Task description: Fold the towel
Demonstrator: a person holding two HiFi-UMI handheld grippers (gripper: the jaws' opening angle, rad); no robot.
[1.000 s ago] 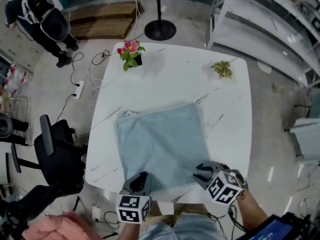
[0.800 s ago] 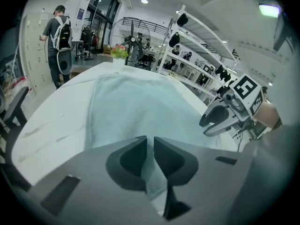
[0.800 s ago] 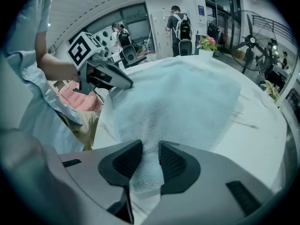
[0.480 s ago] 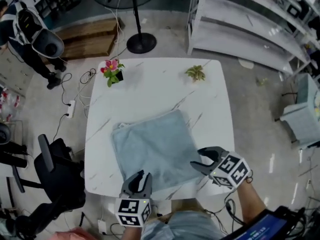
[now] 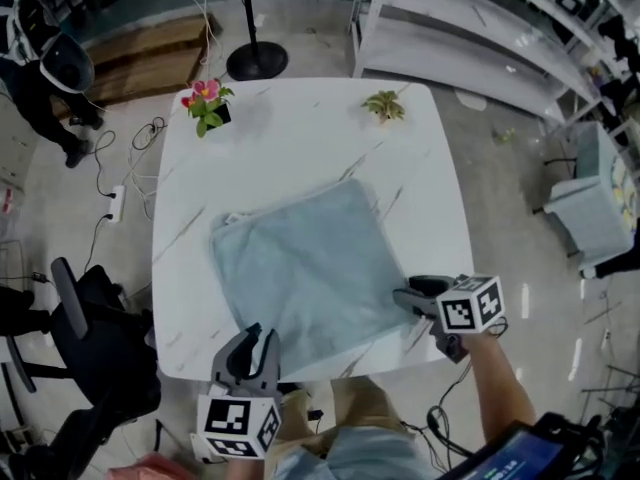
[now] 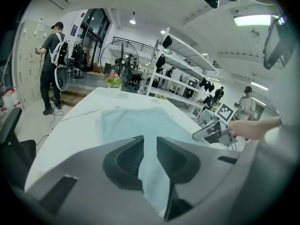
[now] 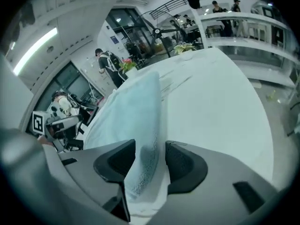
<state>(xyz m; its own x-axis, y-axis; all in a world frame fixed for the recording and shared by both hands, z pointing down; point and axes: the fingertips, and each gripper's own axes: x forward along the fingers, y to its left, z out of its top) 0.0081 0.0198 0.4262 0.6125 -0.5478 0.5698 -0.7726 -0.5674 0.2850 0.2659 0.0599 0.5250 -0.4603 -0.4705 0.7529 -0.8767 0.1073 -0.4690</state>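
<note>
Lying flat and spread open, the light blue towel (image 5: 300,268) occupies the near half of the white marble-pattern table (image 5: 300,128). It is turned slightly out of line with the table's edges.

Left side: the left gripper (image 5: 252,336) sits at the table's near edge, just beside the towel's near left corner. Its jaws stand a narrow gap apart and have just been opening. The left gripper view shows towel cloth in that gap, with no pinch on it.

Right side: the right gripper (image 5: 412,290) sits at the towel's near right corner, pointing left across the cloth. Its jaws stand wide apart and have just been opening. The right gripper view shows a raised edge of the towel running up between them, unclamped.

Changes from one second ago:
- The left gripper remains at the near left corner but shows larger in the head view.
- The right gripper has swung from the near edge to the right-hand side of its corner and rolled onto its side.
- The towel remains flat and unfolded in the same place on the table.
</note>
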